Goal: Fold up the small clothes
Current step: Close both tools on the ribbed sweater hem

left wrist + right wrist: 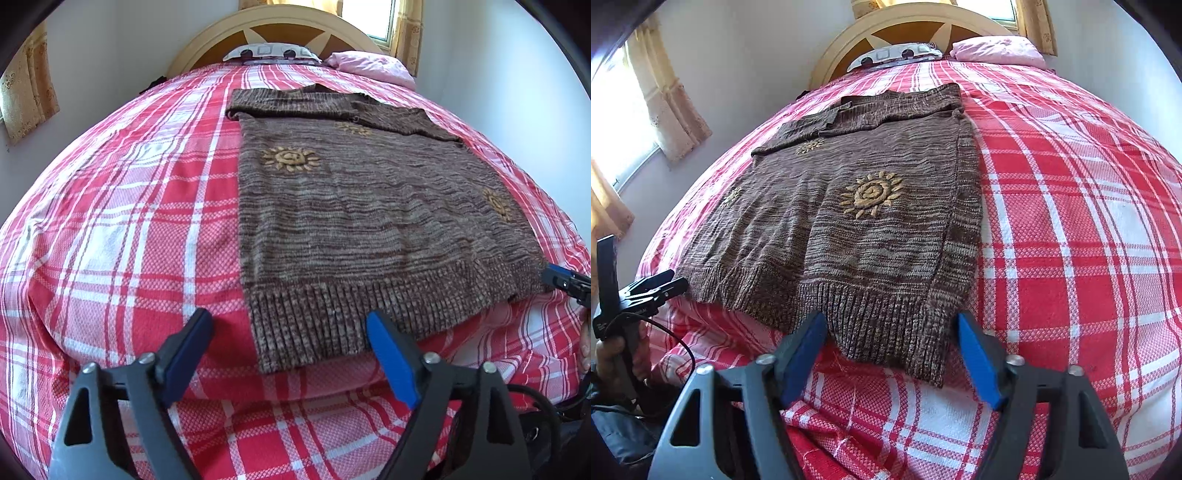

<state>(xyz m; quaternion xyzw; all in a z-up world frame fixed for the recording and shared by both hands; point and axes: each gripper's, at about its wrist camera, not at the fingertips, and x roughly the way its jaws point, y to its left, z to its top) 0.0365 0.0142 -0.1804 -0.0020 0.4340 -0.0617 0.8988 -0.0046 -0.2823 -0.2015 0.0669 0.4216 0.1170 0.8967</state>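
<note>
A brown knitted sweater [362, 214] with yellow sun patterns lies flat on the bed, its ribbed hem towards me and its sleeves folded in across the top. It also shows in the right wrist view [849, 229]. My left gripper [290, 328] is open, its jaws astride the hem's left corner, just in front of it. My right gripper [892, 334] is open, its jaws astride the hem's right corner. Each gripper shows at the edge of the other's view: the right one [567, 282], the left one [661, 286].
The bed has a red and white plaid cover [129, 240]. A patterned pillow [271, 51] and a pink pillow [373, 64] lie by the wooden headboard [273, 29]. Walls and curtained windows stand on both sides.
</note>
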